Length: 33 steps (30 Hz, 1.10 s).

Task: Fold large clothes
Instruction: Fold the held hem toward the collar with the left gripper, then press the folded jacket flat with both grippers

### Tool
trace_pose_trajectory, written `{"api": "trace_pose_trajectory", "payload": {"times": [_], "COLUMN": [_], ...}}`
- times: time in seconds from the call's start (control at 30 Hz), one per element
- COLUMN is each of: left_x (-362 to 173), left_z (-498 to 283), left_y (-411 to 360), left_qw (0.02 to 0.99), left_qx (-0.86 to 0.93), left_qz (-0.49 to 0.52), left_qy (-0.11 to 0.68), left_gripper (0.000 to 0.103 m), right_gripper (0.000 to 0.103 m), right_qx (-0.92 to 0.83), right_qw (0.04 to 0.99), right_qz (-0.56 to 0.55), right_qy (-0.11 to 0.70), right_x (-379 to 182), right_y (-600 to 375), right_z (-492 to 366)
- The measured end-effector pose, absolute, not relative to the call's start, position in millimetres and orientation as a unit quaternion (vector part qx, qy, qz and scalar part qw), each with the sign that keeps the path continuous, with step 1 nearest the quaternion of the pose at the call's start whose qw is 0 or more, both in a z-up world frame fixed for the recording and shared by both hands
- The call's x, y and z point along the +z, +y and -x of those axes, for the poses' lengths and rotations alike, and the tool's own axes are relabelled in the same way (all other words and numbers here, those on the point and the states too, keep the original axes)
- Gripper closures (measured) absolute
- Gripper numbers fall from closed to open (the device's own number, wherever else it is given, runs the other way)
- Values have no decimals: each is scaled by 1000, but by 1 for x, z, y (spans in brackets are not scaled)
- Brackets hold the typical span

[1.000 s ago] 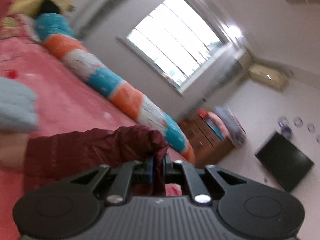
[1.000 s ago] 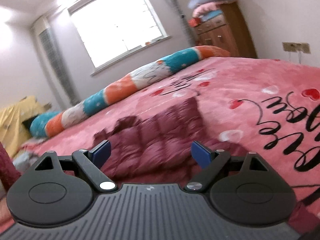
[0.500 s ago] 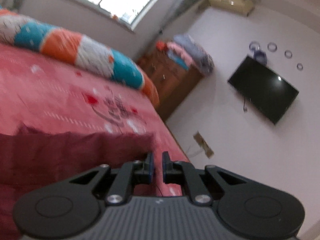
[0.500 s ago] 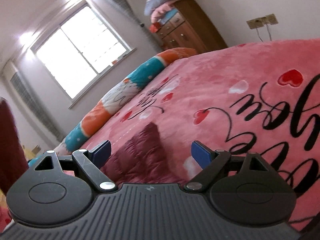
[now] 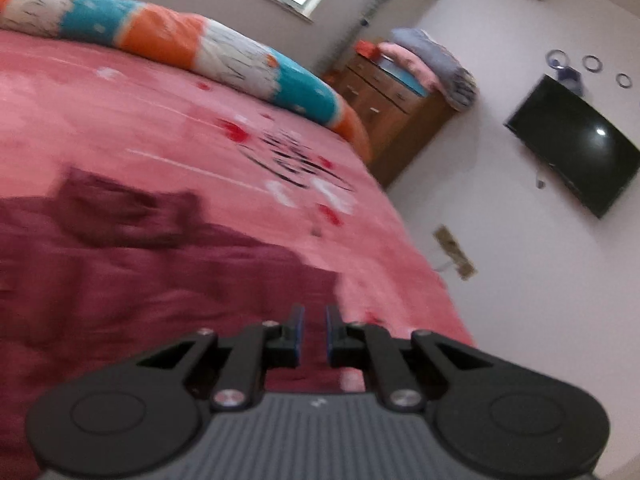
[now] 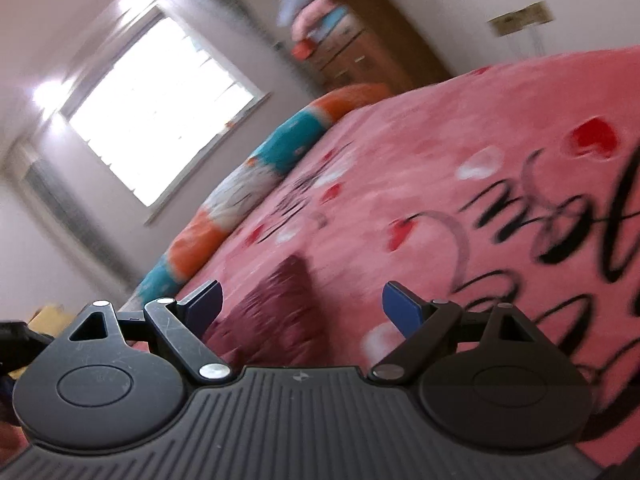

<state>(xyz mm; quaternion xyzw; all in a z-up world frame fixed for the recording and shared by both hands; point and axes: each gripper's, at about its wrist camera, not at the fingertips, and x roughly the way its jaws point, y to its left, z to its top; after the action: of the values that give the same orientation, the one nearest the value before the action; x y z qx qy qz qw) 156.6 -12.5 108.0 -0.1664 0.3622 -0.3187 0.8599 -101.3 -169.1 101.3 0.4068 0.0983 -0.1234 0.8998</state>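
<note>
A plush pink blanket (image 5: pixel 168 120) printed with red hearts and looping black script stretched ahead of both tools. A dark red quilted jacket (image 5: pixel 132 280) lay flattened and puffy on it, just in front of and under the left gripper (image 5: pixel 314 330), whose blue-lined jaws stood nearly together with maroon fabric showing in the narrow gap; whether they pinched it could not be told. The right gripper (image 6: pixel 302 306) pointed at the jacket's ribbed end, jaws wide apart and empty. A long striped bolster (image 5: pixel 224 52), orange, teal and white, lay beyond.
</note>
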Motion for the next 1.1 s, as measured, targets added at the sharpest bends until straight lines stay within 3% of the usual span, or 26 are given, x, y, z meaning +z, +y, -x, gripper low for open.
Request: {"api": "trace_pose_trajectory", "payload": {"times": [0.23,0.5,0.57,0.63,0.67,0.7,0.73,0.9,1.1], "left_x": [88,61,53,46,43,42,40,34,25], "left_z": [-123,-126,-134,-142,-145,-149,-153,-169,-181], "left_y": [94,156,153,150,146,143,141,129,112], "left_qw": [914,933,931,930,931,932,933,938,940], "left_qx": [-207,-148,-150,-149,-149,-147,-146,-146,-141], "left_qz": [77,36,33,29,26,24,25,31,20], "left_qy": [341,327,332,336,333,331,328,313,309], "left_gripper": [85,82,82,82,82,82,82,82,82], "right_gripper": [0,0,8,37,46,60,66,78,78], "right_qx": [10,8,23,27,24,20,13,-45,-91], "right_qw": [934,936,938,941,943,947,953,977,973], "right_qz": [-313,-256,-250,-238,-231,-222,-209,-130,-96], "right_qy": [171,242,240,239,237,231,219,164,188], "right_x": [108,94,95,97,99,104,110,132,122], "right_y": [-115,-78,-73,-68,-65,-63,-59,-48,-54], "right_z": [57,16,11,5,6,6,7,5,-10]}}
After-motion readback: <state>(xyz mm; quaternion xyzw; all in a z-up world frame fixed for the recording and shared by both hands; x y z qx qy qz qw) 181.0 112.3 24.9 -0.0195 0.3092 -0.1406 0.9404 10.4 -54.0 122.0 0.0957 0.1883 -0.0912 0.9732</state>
